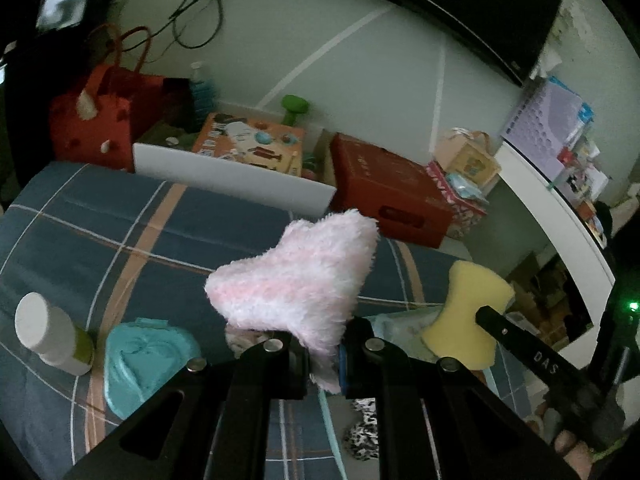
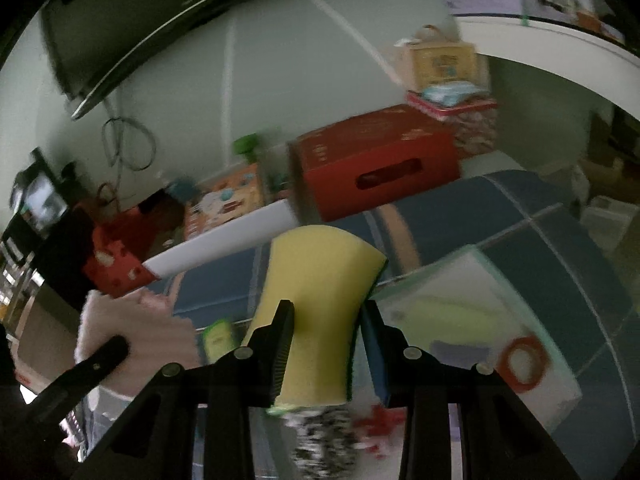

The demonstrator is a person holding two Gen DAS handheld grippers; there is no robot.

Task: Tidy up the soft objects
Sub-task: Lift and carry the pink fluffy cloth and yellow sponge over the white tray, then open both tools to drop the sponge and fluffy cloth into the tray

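My left gripper (image 1: 323, 354) is shut on a fluffy pink heart-shaped pad (image 1: 298, 280), held up above a blue plaid bed cover (image 1: 120, 216). My right gripper (image 2: 326, 322) is shut on a yellow waisted sponge (image 2: 320, 300) with a green scrub face. In the left wrist view that sponge (image 1: 466, 312) shows at the right, with a black finger (image 1: 520, 344) of the right gripper against it. The pink pad (image 2: 120, 320) appears blurred at the left of the right wrist view, beside a black finger of the left gripper.
On the cover lie a teal heart-patterned object (image 1: 140, 360), a white-capped green bottle (image 1: 52, 336), a leopard-print item (image 1: 362, 436) and a white box with a red ring (image 2: 500, 340). Beyond a white board (image 1: 236, 176) stand a red carton (image 1: 392, 188), a red bag (image 1: 100, 120) and boxes.
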